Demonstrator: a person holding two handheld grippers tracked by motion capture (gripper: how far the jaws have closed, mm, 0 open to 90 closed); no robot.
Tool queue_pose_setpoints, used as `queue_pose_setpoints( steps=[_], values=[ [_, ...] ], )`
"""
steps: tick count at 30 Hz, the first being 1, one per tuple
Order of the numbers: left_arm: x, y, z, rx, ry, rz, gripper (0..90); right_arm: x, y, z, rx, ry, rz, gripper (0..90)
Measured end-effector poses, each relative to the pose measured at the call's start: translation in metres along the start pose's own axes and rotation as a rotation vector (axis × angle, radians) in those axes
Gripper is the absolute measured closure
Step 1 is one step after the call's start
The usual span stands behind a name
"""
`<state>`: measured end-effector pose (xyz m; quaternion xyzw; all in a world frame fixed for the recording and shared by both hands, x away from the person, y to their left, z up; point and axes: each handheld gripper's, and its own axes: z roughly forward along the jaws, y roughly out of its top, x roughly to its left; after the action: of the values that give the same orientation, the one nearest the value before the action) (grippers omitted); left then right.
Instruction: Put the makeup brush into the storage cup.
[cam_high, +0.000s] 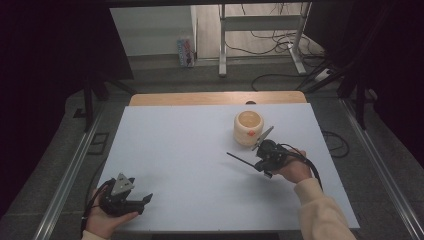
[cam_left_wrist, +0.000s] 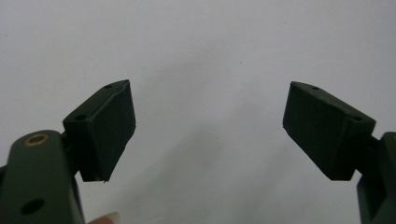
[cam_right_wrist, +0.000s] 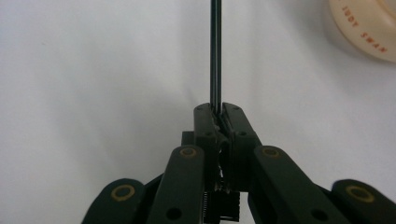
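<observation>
A cream round container (cam_high: 248, 127) with an orange dot on its side stands on the white table (cam_high: 175, 150), right of centre. In the right gripper view its rim (cam_right_wrist: 369, 28) carries red lettering. Just in front of it my right gripper (cam_high: 260, 164) (cam_right_wrist: 217, 112) is shut on a thin black rod (cam_high: 240, 160) (cam_right_wrist: 215, 51), which sticks out to the left, low over the table. At the front left corner my left gripper (cam_high: 145, 202) (cam_left_wrist: 208, 126) rests open, with bare table between its pads.
A wooden strip (cam_high: 215, 98) runs along the table's far edge. Beyond it, cables and white metal frame legs (cam_high: 260, 40) lie on the floor. Metal rails (cam_high: 75, 170) flank the table on both sides.
</observation>
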<state>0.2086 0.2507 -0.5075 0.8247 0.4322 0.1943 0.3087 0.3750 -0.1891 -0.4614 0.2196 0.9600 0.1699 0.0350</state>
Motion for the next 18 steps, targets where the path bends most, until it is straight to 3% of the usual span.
queue_pose_setpoints(
  steps=[11,18],
  values=[
    [-0.001,0.0,0.0,-0.003,0.003,0.003,17.9,0.008,0.008,-0.01,-0.039,0.034,-0.005,85.9],
    [-0.001,0.001,-0.001,-0.01,0.003,0.008,17.9,0.015,0.012,-0.016,-0.088,0.085,-0.011,85.9]
  ],
)
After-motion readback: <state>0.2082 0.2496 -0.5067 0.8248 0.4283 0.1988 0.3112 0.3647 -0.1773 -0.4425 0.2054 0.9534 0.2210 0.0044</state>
